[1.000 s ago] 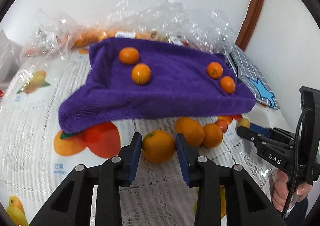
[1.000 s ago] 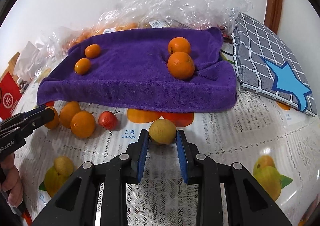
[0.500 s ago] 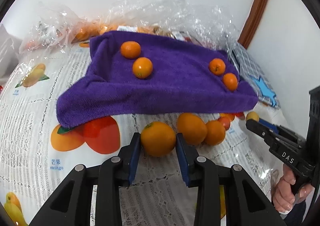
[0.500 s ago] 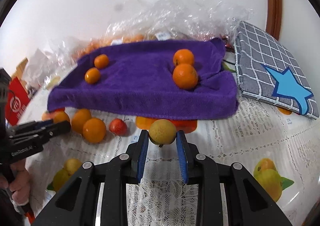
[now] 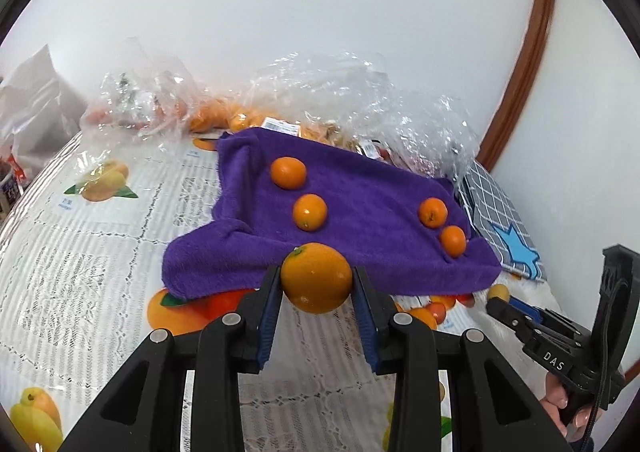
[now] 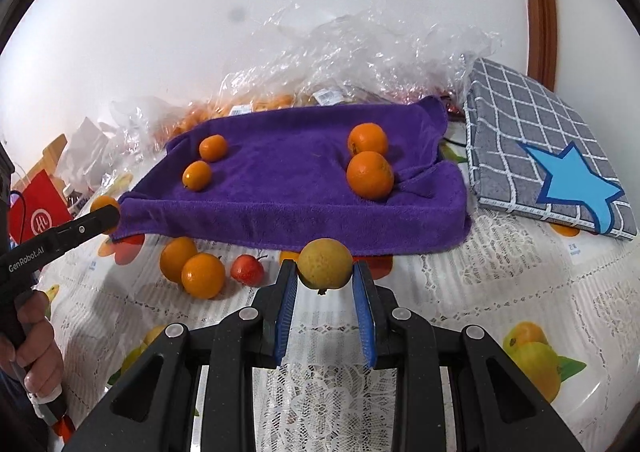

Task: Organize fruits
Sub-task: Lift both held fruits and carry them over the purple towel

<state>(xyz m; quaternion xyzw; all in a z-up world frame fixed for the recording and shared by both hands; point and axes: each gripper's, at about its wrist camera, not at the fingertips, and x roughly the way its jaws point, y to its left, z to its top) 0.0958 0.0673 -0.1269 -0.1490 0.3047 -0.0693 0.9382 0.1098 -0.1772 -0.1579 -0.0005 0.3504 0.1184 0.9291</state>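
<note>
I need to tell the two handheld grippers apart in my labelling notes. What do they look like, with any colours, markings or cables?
Both are black plastic with blue pads on the fingers. The left gripper shows white lettering "GenRobot.AI" along its side in the right wrist view. The right gripper reads "DAS" in the left wrist view, where a black cable loops by its handle. No sleeves are visible.

Large orange (image 5: 316, 278) clamped between blue fingers (image 5: 269, 316), lifted; yellowish fruit (image 6: 325, 263) likewise; four small oranges (image 5: 288, 172) on purple towel (image 5: 360, 212).
</note>
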